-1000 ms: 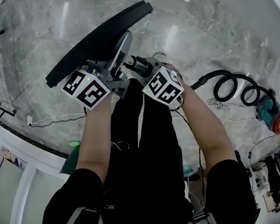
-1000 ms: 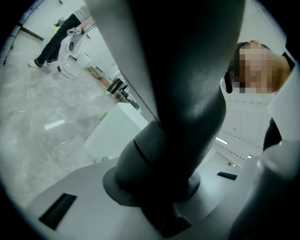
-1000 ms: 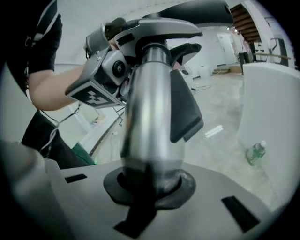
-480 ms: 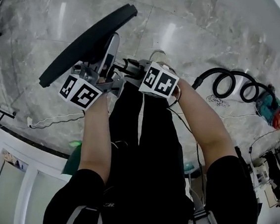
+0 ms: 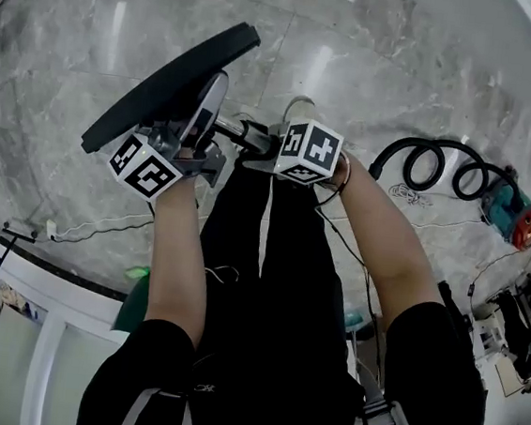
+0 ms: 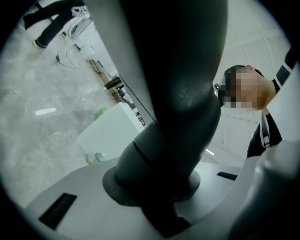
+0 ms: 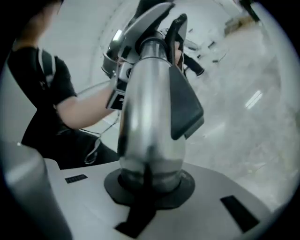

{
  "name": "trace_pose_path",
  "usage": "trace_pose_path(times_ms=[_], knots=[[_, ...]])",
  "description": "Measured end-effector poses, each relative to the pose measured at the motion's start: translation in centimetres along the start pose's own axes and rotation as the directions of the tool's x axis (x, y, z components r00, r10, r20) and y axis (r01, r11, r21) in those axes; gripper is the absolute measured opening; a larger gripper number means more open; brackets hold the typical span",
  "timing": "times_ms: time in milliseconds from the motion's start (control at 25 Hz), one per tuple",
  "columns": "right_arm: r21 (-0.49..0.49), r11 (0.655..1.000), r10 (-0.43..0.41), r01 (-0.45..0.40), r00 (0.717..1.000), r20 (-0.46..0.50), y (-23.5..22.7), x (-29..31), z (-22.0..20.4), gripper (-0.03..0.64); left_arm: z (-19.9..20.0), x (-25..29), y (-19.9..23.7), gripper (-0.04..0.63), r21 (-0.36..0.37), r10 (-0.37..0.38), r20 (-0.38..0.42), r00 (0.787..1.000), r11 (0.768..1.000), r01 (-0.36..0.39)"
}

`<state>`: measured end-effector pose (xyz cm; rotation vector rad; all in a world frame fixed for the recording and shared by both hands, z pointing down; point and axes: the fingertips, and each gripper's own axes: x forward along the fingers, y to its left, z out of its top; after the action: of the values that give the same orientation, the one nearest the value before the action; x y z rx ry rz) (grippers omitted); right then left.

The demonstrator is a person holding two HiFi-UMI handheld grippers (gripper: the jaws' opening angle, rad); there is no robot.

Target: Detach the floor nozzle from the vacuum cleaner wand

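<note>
Because the floor nozzle point(image 5: 166, 79) is a long, rigid plastic head on a slim neck point(image 6: 178, 108), it probably weighs little but levers hard. The neck is the place to hold it, and the left gripper point(image 5: 195, 143) is clamped there, holding the nozzle up at the far left. The right gripper point(image 5: 259, 142), whose jaws have just closed further, pinches the smooth, slippery-looking steel wand point(image 7: 147, 126) beside its dark latch point(image 7: 185, 108). Below is a glossy marble floor point(image 5: 403, 70), with a coiled hose point(image 5: 440, 164) at the right and white panelling point(image 5: 35, 343) at the near left.
</note>
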<state>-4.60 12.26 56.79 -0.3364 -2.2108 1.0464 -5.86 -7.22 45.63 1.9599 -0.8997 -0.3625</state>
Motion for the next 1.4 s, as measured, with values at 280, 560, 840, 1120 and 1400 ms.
trace_pose_path(times_ms=[280, 560, 840, 1120, 1400], knots=[[-0.27, 0.699, -0.7, 0.662, 0.71, -0.074, -7.0, -2.5, -7.9, 0.052, 13.7, -7.4, 6.1, 0.083, -0.103, 0.137, 0.407, 0.903, 0.989, -0.103], [-0.065, 0.745, -0.662, 0.664, 0.748, 0.053, -7.9, -7.1, -7.1, 0.052, 15.1, -6.1, 5.1, 0.083, 0.141, 0.199, 0.212, 0.957, 0.963, -0.231], [-0.076, 0.747, -0.659, 0.661, 0.751, 0.049, -9.2, -6.1, -4.1, 0.052, 7.1, -1.5, 2.8, 0.083, 0.052, 0.127, 0.089, 0.988, 0.99, -0.132], [-0.083, 0.777, -0.622, 0.624, 0.781, 0.048, -8.9, -4.1, -3.6, 0.052, 5.9, 0.2, 2.3, 0.083, -0.019, 0.119, 0.088, 0.989, 0.993, -0.118], [-0.077, 0.807, -0.585, 0.585, 0.811, 0.032, -8.3, -2.6, -4.2, 0.052, 5.1, 0.8, 3.3, 0.084, -0.036, 0.122, 0.077, 0.99, 0.992, -0.12]])
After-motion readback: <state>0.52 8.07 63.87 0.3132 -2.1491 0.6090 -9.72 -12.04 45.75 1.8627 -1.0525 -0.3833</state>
